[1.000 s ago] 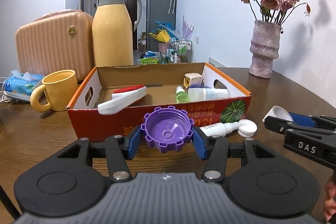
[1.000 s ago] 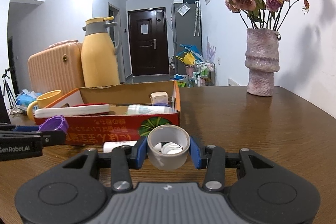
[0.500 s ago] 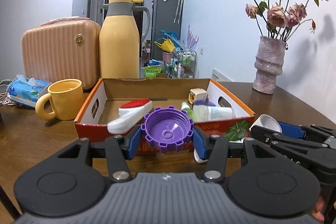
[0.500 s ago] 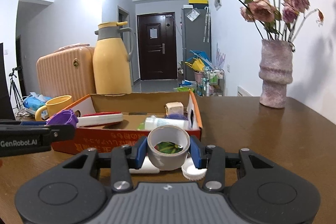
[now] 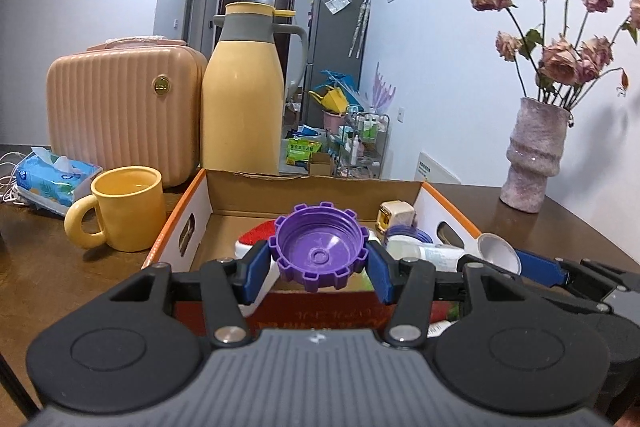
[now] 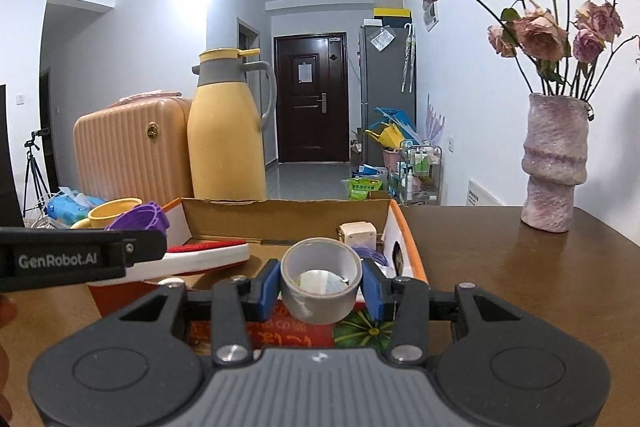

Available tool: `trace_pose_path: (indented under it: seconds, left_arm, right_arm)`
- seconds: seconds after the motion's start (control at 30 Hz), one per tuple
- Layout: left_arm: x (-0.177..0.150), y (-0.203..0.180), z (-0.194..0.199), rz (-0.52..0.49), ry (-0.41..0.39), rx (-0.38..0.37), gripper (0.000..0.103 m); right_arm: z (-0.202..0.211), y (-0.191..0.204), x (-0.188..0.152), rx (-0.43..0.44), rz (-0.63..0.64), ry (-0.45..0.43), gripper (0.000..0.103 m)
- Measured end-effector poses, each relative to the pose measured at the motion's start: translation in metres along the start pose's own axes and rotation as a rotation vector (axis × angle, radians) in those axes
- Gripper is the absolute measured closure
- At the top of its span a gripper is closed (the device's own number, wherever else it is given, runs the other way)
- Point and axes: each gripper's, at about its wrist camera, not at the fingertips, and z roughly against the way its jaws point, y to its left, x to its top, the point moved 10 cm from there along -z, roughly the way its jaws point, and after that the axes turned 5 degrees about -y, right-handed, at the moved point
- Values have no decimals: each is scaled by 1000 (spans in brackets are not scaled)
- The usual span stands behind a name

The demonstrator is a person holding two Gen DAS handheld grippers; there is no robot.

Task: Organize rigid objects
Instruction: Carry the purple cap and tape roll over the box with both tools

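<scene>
Left gripper [image 5: 319,264] clamped on ribbed purple cap [image 5: 319,249], hollow side up; right gripper [image 6: 320,286] clamped on smooth grey tape roll [image 6: 321,279], likely carried for dropping in. Just beyond both, open cardboard box [image 6: 288,213] holding brush, bottle, small cube. Farther off, glossy yellow mug [image 5: 128,207].

The left gripper [image 5: 318,261] points slightly downward, its two blue-padded fingers [image 5: 253,269] clamped on either side of a purple toothed plastic cap [image 5: 318,253] whose hollow side faces the camera. Just to its right, the right gripper [image 6: 320,285] points the same way at a similar tilt, its blue pads [image 6: 267,285] pressed against the sides of a grey roll of tape [image 6: 321,283] held with its opening tipped upward. The two grippers sit side by side, close but apart, each seen edge-on from the other's camera.
</scene>
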Motion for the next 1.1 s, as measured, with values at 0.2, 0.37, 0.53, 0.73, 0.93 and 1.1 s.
trace_pose_path:
  seconds: [0.2, 0.37, 0.53, 0.73, 0.93, 1.1]
  left_arm:
    - [6, 5, -18, 14, -3, 18, 50]
    - [7, 11, -31, 23, 5, 25, 50]
    - [8, 14, -41, 22, 7, 32, 50]
    - [11, 19, -53, 22, 2, 44, 50]
    - [16, 26, -64, 23, 0, 57, 50]
    - [19, 30, -71, 23, -1, 64, 50]
  right_arm:
    - [-19, 5, 3, 4, 4, -7, 61]
    - [-35, 4, 4, 9, -13, -10, 61]
    - [-49, 9, 6, 22, -12, -14, 61]
    - [-64, 12, 9, 33, -7, -17, 61]
    - [-78, 13, 10, 39, 5, -19, 61]
    - [-89, 15, 12, 43, 24, -15, 61]
